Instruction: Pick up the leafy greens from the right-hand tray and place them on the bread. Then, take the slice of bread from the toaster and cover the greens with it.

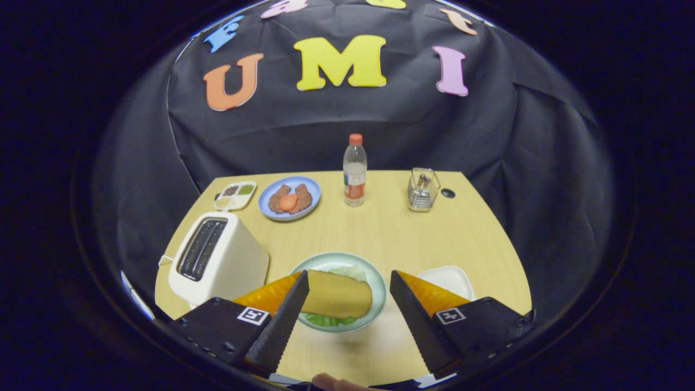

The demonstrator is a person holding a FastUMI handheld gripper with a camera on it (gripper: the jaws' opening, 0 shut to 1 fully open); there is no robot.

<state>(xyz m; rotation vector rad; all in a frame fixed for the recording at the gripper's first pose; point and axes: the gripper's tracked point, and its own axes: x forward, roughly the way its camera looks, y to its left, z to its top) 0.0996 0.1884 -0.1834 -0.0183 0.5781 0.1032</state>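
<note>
Claw: the claw stands wide apart above the near part of the surface, holding nothing; both fingers hang free in the air.
Bread: a slice of bread lies flat on the leafy greens, between the two fingers and closer to the left one; its long axis runs left to right, with the rounded end pointing right.
Leafy greens: the leafy greens show as a fringe past the far and near edges of the slice, inside the pale green plate.
Toaster: the white toaster stands left of the plate, slots upward and running near to far; I cannot tell what is in them.
Right-hand tray: a white tray sits just right of the plate, partly behind the right finger.
Far side: a sectioned condiment dish, a blue plate with patties and a tomato slice, a water bottle and a wire holder.
</note>
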